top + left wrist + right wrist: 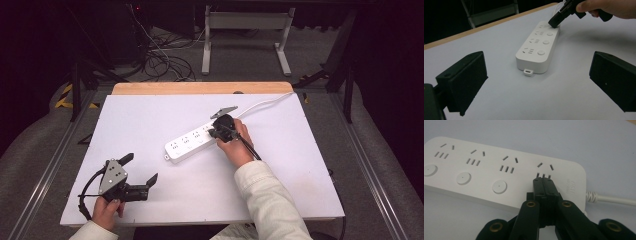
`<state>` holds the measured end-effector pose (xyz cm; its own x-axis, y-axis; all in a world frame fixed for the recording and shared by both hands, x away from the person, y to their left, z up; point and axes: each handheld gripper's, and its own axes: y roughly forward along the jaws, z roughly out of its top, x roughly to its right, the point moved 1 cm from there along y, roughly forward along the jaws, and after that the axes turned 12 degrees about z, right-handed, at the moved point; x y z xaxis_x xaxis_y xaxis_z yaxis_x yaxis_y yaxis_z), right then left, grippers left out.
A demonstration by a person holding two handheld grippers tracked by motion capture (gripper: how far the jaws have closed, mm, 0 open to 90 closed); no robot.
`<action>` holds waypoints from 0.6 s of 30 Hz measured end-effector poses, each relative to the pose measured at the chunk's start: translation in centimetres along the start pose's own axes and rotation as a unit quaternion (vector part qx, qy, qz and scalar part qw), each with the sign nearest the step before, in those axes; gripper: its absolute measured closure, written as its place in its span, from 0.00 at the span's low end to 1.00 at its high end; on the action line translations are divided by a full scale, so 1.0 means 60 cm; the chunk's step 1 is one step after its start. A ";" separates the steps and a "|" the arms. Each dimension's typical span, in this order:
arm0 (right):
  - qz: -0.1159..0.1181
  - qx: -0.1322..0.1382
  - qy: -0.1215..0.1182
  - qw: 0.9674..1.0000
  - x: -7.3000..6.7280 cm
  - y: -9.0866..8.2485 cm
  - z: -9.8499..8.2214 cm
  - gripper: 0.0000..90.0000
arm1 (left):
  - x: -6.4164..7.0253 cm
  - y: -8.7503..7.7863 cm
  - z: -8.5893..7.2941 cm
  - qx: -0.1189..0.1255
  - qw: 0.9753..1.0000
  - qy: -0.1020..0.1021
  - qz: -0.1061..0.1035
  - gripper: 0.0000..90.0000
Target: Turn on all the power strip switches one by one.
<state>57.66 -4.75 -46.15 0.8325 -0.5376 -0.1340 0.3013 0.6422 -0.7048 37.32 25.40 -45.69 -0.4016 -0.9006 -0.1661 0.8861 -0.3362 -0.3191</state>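
Observation:
A white power strip with several sockets and round buttons lies slantwise in the middle of the white table. Its white cable runs off to the far right. My right gripper is shut, and its closed tips rest on the strip's top at the cable end, just below the last socket's slots. The button of that socket is hidden under the tips. In the left gripper view the same tips touch the strip. My left gripper is open near the front left, holding nothing.
A wooden strip borders the table's far edge. Beyond it on the floor stand a white metal frame and a tangle of cables. Metal rails run along both sides of the table.

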 end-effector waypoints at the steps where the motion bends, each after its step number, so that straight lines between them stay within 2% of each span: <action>1: 0.000 0.000 0.000 1.000 0.000 0.000 0.000 1.00 | -0.001 0.000 0.000 0.000 1.000 -0.001 0.000 0.02; 2: -0.021 -0.013 -0.014 1.000 -0.006 -0.003 0.005 1.00 | -0.002 0.001 0.000 0.000 1.000 -0.002 0.001 0.02; 5: -0.024 0.001 -0.024 0.999 -0.012 -0.007 0.008 1.00 | -0.002 0.001 0.000 -0.001 1.000 -0.006 0.000 0.02; 6: -0.009 0.029 -0.025 0.999 -0.017 -0.015 0.015 1.00 | -0.002 0.001 0.000 0.000 1.000 -0.007 0.000 0.02; 7: -0.005 0.036 -0.024 0.999 -0.020 -0.019 0.019 1.00 | -0.003 0.001 0.000 0.001 1.000 -0.004 0.001 0.02; 14: 0.013 0.052 -0.036 0.998 -0.039 -0.038 0.040 1.00 | -0.003 0.000 0.000 0.002 1.000 -0.005 0.001 0.02; 15: 0.013 0.052 -0.036 0.998 -0.039 -0.038 0.040 1.00 | -0.002 0.000 0.000 0.002 1.000 -0.009 0.001 0.02; 18: 0.019 0.054 -0.043 0.997 -0.046 -0.038 0.046 1.00 | -0.002 0.000 0.000 0.002 1.000 -0.006 0.001 0.02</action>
<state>55.94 -3.23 -42.24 0.8800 -0.4653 -0.0949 0.3135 0.7193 -0.6199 37.39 25.49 -45.67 -0.3968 -0.9047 -0.1550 0.8878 -0.3354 -0.3150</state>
